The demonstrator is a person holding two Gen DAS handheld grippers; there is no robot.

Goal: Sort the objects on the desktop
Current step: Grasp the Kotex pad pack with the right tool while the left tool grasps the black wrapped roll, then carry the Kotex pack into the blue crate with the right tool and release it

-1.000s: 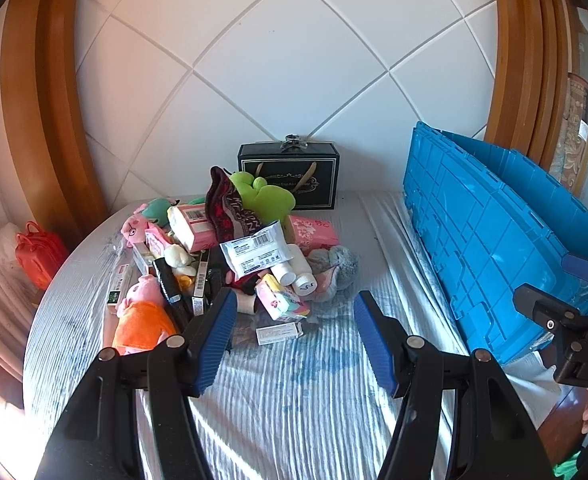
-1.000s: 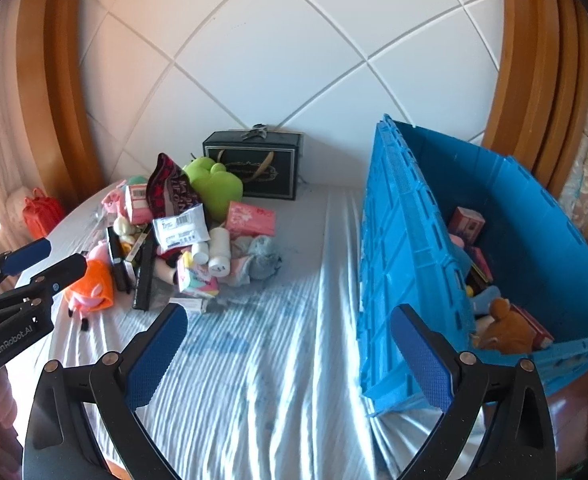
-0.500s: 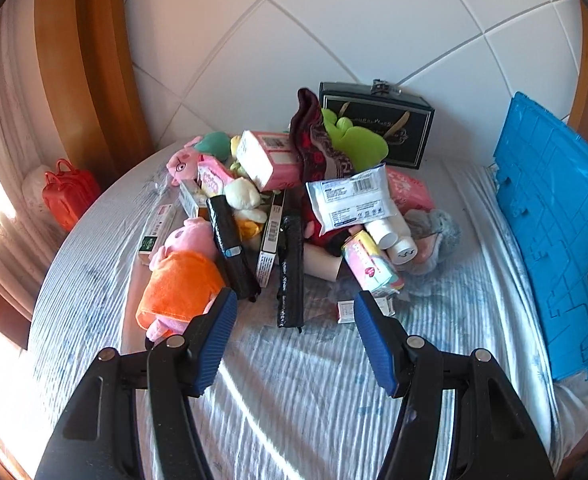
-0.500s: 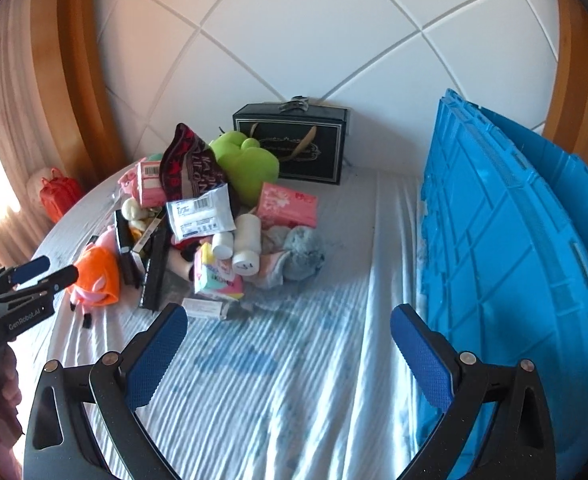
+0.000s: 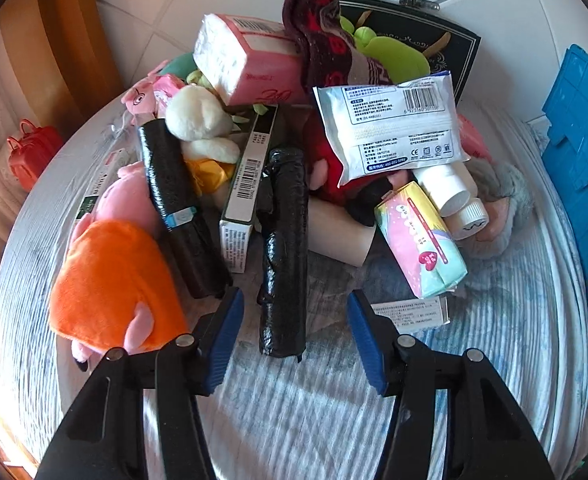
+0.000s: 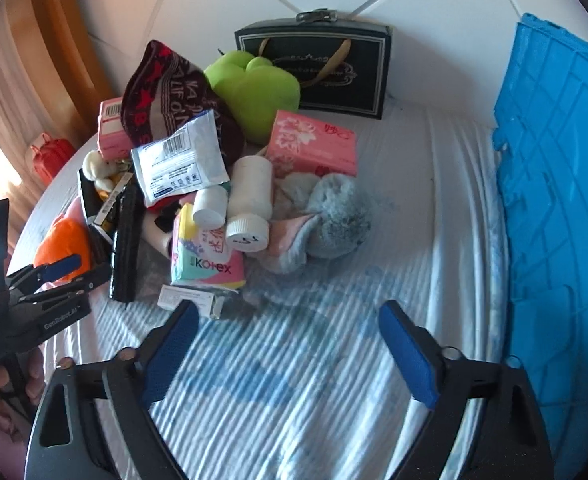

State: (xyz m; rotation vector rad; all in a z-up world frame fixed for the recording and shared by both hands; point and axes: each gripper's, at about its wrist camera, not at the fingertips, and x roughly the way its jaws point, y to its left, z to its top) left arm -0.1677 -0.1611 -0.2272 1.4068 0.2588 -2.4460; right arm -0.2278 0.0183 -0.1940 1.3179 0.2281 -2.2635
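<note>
Far left of the pile, the orange plush (image 5: 110,284) sits just off the left tool (image 5: 294,336), touching nothing of it. Next along comes the landmark, the black roll (image 5: 284,248), and this is the one to watch: it lies on the striped sheet (image 5: 333,412) with its long axis running straight away from the tool, near end poking in between the two blue pads. The left tool's jaws are closing, the roll's end sits in the gap, yet the pads do not press on it; they stand clear on either side. A squeeze across the roll's width looks like the natural take, since the fingers already straddle it crosswise.

Right of the roll, the pastel tissue pack (image 5: 419,240) leans toward a flat white box (image 5: 409,312) just beside the pad. Further right, the right tool (image 6: 290,344) is also closing, with only bare sheet between its pads; the white box (image 6: 190,300) lies just ahead of its left finger. It is plainly farther from the black roll (image 6: 126,248) than the left tool (image 6: 60,270). At the far right edge stands the blue crate (image 6: 561,200), the likely destination.
</note>
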